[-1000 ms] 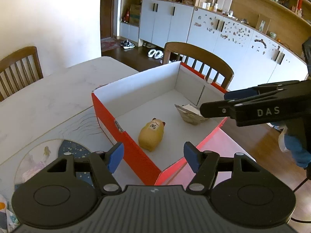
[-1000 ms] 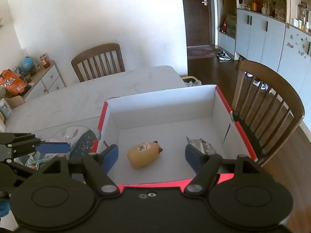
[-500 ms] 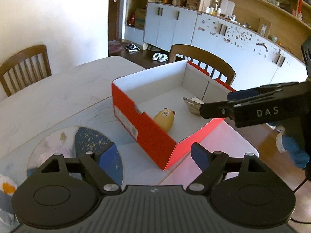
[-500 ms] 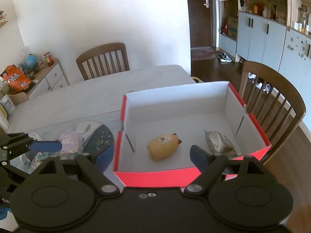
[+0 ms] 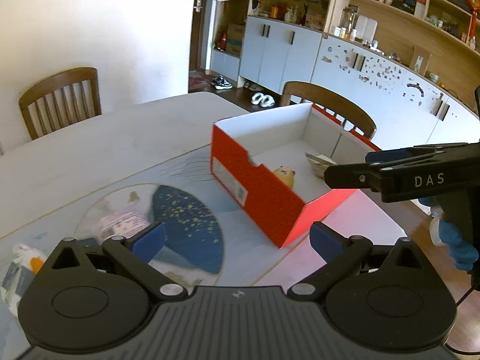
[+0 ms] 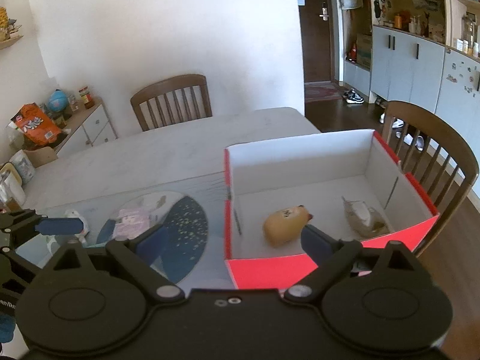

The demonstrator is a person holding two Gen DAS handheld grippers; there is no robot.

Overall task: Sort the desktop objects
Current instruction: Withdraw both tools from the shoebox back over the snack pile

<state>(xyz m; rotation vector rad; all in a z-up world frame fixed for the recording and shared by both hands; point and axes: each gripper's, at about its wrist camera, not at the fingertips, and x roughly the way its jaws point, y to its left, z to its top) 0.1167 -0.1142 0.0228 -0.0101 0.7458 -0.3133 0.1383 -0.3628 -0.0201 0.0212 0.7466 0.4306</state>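
Left tool gapes wide and empty — the pink-and-white wrapped packet lies on the desk just ahead-left of it (nearer than the equally wide, empty right tool), outside the red cardboard box.

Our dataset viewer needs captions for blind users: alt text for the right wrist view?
An open, empty right gripper hovers at the near edge of a red cardboard box holding a yellow animal figurine and a crumpled silver wrapper.
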